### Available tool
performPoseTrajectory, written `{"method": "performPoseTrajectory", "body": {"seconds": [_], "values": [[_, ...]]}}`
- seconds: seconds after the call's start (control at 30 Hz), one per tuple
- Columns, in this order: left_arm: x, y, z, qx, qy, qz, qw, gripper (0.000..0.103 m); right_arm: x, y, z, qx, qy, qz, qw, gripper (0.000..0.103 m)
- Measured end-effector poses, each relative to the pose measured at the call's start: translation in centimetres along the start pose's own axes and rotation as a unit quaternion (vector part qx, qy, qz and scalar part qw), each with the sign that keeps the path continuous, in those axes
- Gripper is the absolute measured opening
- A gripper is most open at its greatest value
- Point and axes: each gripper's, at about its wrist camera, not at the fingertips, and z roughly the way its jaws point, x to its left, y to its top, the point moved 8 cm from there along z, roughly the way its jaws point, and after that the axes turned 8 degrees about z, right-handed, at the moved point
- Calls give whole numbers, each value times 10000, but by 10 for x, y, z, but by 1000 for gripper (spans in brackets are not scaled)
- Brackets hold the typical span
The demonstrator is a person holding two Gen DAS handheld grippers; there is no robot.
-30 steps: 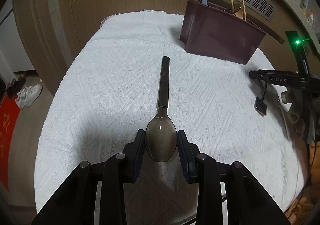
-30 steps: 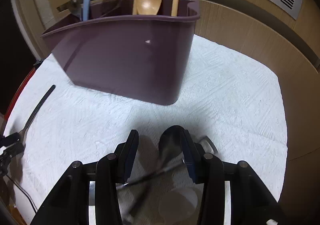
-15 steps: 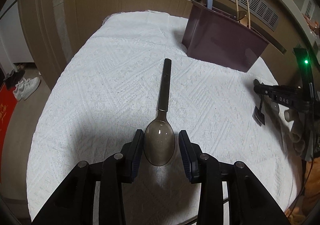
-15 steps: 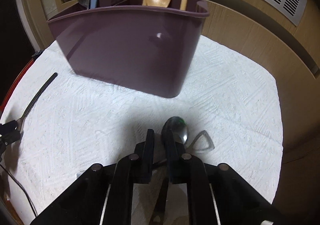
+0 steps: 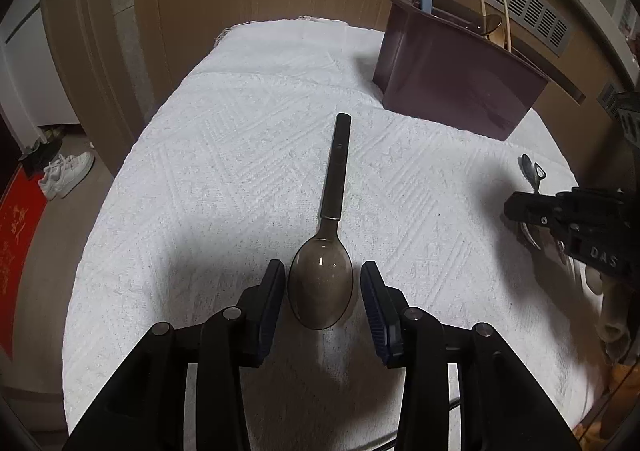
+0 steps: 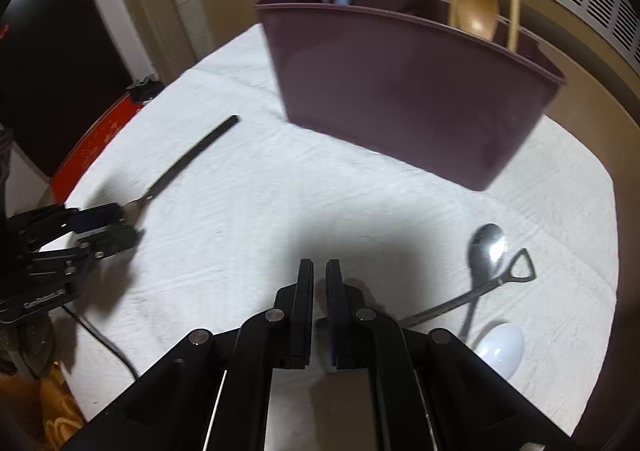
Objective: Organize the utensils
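The left gripper [image 5: 323, 283] stands open, its fingers [image 5: 272, 293] flanking the bowl of the dark spoon [image 5: 326, 247] without clear contact, the handle lying straight ahead on the white cloth [image 5: 224, 171]. The right gripper [image 6: 319, 279] is nearly closed on nothing; a steel spoon [image 6: 486, 247] and shovel-handled utensil [image 6: 516, 271] lie crossed just right of its fingers, the maroon caddy [image 6: 400, 91] ahead.

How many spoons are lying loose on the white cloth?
3, maybe more. A dark spoon lies between the left gripper's fingers; a metal spoon and a white spoon lie at the right. The crossing shovel-handled utensil's head is hidden.
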Motion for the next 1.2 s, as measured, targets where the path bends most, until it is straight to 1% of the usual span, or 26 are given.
{"method": "performPoseTrajectory", "body": {"seconds": [0.1, 0.23, 0.4, 0.47, 0.5, 0.53, 0.57, 0.67, 0.77, 0.83, 0.93, 1.0, 1.1, 1.2], "values": [[3, 0, -1, 5, 105, -2, 9999, 42, 14, -5, -5, 12, 154, -145, 9998, 7], [7, 0, -2, 37, 231, -64, 9997, 48, 18, -12, -14, -15, 229, -259, 9994, 7], [8, 3, -6, -49, 397, -55, 9992, 52, -16, -20, -33, -188, 130, -272, 9994, 8], [6, 5, -7, -76, 455, -22, 9989, 55, -32, -25, -37, -187, 19, -219, 9996, 21], [5, 6, -7, -89, 482, 1, 9988, 55, -35, -27, -37, -199, -18, -220, 9996, 36], [5, 7, -7, -105, 519, 33, 9986, 56, -41, -29, -39, -221, -57, -219, 9995, 47], [4, 7, -7, -118, 554, 63, 9984, 57, -45, -30, -41, -237, -90, -222, 9994, 49], [2, 8, -7, -150, 590, 145, 9980, 61, -59, -26, -43, -275, -276, -147, 9991, 49], [3, 8, -7, -156, 570, 119, 9982, 62, -77, -13, -37, -324, -460, 181, 9983, 49], [6, 8, -7, -148, 577, 91, 9982, 62, -90, -1, -29, -346, -560, 344, 9972, 49], [10, 7, -7, -126, 618, 49, 9980, 62, -102, 14, -10, -340, -743, 399, 9959, 49], [13, 6, -7, -106, 630, 9, 9980, 62, -109, 21, -1, -320, -797, 473, 9952, 49], [18, 6, -5, -68, 665, -56, 9977, 62, -114, 29, 11, -332, -758, 535, 9951, 49], [18, 7, -3, -53, 687, -67, 9976, 62, -106, 27, 11, -236, -761, 337, 9963, 48]]}}
